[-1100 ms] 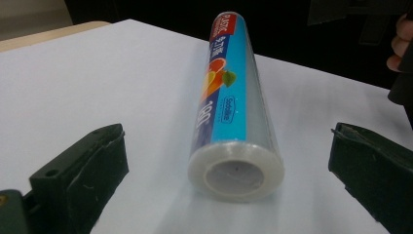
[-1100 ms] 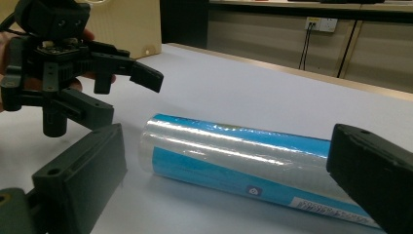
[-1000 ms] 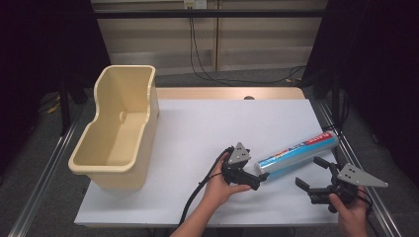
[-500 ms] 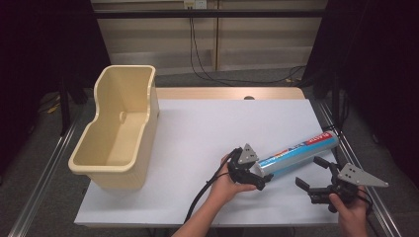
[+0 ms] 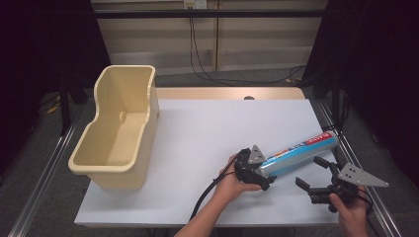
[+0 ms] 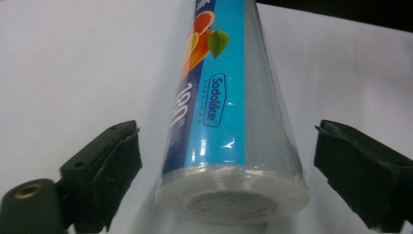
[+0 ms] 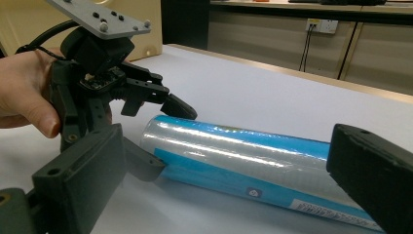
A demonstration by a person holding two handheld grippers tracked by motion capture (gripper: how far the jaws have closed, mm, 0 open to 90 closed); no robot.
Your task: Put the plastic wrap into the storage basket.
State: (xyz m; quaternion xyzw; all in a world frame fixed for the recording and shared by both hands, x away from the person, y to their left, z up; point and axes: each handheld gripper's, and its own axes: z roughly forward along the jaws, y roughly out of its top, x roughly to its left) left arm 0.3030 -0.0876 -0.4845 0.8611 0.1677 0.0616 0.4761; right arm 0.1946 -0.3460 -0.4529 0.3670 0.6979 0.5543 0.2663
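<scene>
We see the roll (image 6: pixel 229 122) lying btwn the left gripper's (image 5: pixel 261 174) spread fingers (image 6: pixel 104 168), bare worktop (image 5: pixel 207 133) gaps either side. Beyond the fingers, open worktop up to the tub (image 5: pixel 118 128). Right gripper (image 5: pixel 316 180) sits just beside the roll.

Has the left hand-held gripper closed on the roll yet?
Apart. The left gripper view shows white table on both sides between the open jaws of the left hand-held gripper and the roll.
</scene>
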